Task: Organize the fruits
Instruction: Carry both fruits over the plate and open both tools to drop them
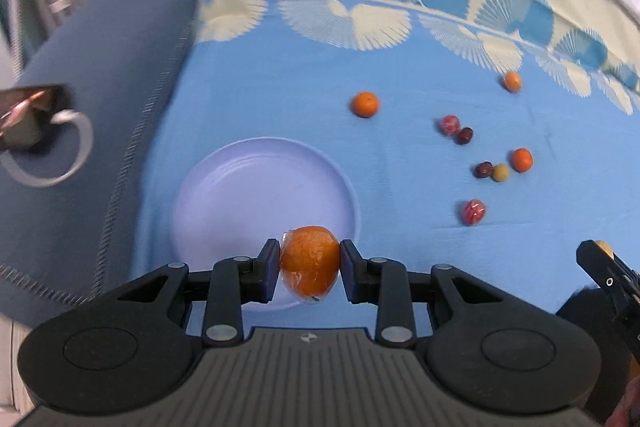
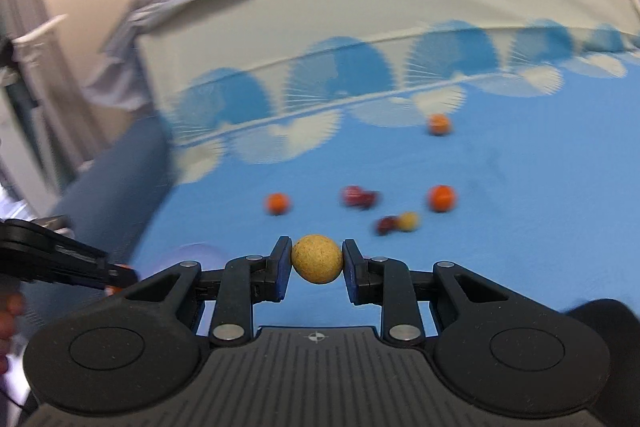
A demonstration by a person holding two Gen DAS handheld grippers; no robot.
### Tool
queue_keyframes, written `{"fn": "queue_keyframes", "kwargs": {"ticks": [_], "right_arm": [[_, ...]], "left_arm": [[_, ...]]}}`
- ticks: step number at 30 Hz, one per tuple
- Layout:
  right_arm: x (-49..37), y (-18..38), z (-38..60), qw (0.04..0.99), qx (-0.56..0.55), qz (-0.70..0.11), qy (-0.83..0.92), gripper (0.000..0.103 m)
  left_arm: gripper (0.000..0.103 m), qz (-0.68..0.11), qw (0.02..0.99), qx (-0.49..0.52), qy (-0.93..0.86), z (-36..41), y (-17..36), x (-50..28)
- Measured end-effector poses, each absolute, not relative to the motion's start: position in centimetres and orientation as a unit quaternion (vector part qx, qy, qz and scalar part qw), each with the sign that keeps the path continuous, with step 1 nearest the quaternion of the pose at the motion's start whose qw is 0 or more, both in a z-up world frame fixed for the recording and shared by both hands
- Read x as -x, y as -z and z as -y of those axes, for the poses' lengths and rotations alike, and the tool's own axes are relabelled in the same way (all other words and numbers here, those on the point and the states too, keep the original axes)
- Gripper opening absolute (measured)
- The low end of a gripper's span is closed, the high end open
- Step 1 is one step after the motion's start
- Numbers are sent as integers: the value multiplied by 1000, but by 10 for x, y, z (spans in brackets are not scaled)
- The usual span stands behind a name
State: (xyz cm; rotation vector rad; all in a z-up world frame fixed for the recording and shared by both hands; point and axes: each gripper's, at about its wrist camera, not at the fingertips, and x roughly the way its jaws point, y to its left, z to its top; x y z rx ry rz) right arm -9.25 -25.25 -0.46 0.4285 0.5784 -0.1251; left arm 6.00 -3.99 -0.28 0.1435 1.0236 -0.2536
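My left gripper (image 1: 309, 262) is shut on a plastic-wrapped orange (image 1: 309, 259), held over the near rim of a pale lilac plate (image 1: 256, 187) that has no fruit in it. My right gripper (image 2: 316, 259) is shut on a round tan-yellow fruit (image 2: 317, 259), held above the blue cloth. Loose fruits lie on the cloth: an orange (image 1: 365, 103), another orange (image 1: 521, 159), a small orange (image 1: 512, 81), a red fruit (image 1: 473, 211), dark red fruits (image 1: 464, 135) and a yellow one (image 1: 500, 172). The right gripper shows at the right edge of the left wrist view (image 1: 600, 259).
A blue tablecloth (image 1: 400, 187) with a cream fan pattern covers the table. A blue-grey upholstered chair (image 1: 100, 107) stands at the left of the table. The left gripper shows at the left edge of the right wrist view (image 2: 60, 263), with the plate's edge (image 2: 196, 251) behind it.
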Motion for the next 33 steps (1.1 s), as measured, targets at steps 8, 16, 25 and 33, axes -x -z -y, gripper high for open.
{"fn": "queue_keyframes", "kwargs": {"ticks": [8,16,25,33], "right_arm": [[106,-35,167,959,-114,-256,-31,29],[117,-49,133,963,-59,-257,-52,29],[112,-45,128,961,-51,-265,-55,29],[111,-39,131,960,-59,-270,-53,29]], "left_arm": [[35,-448,886,-39,111,-19,-22,-16],[35,-441,889,-12,119,-41,-22,5],[35,-434,892,-13,124,-44,-21,10],[35,-435,892,-19,123,-39,-19,9]]}}
